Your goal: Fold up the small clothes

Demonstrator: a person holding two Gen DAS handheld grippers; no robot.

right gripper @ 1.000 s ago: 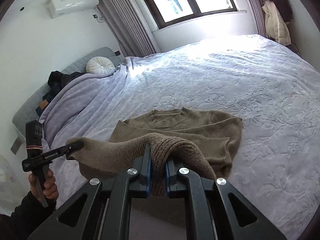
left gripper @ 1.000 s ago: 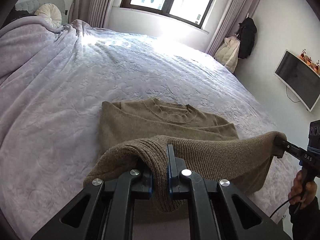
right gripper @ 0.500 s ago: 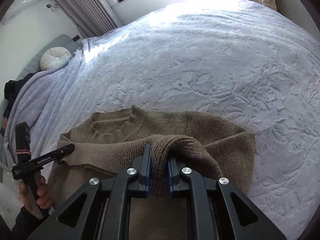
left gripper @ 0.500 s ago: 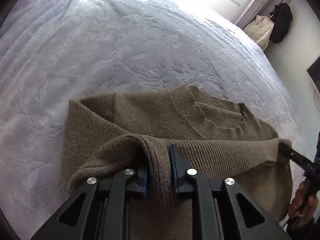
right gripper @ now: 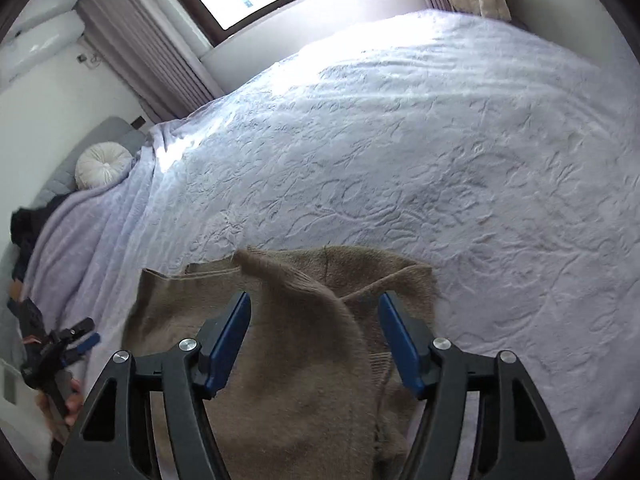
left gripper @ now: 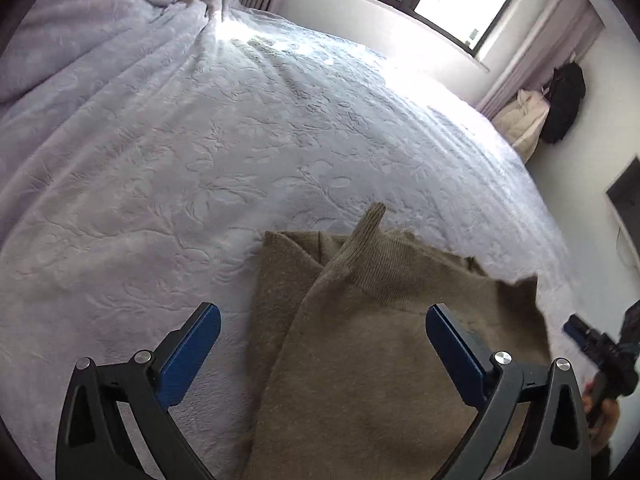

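The left wrist view is showing a dark wall-mounted screen (left gripper: 624, 192) and a black coat hanging beside a cream one (left gripper: 562, 104) at the right edge, which the right wrist view is not showing clearly. The right wrist view is showing a round white tufted cushion (right gripper: 103, 165) by a grey padded headboard (right gripper: 108, 130) and a white air conditioner (right gripper: 38, 46) high on the wall.

The brown knitted sweater (left gripper: 372, 344) is lying folded over on the pale lilac embossed bedspread (left gripper: 180, 168), a ribbed edge standing up at its far side. The left gripper (left gripper: 322, 332) is hovering over it with its blue-padded jaws opening, spread wide, sweater fabric lying below and between them but not pinched. The right gripper (right gripper: 314, 334) is likewise opening its jaws above the sweater's other side, a raised fold of knit sitting between the pads without being clamped.
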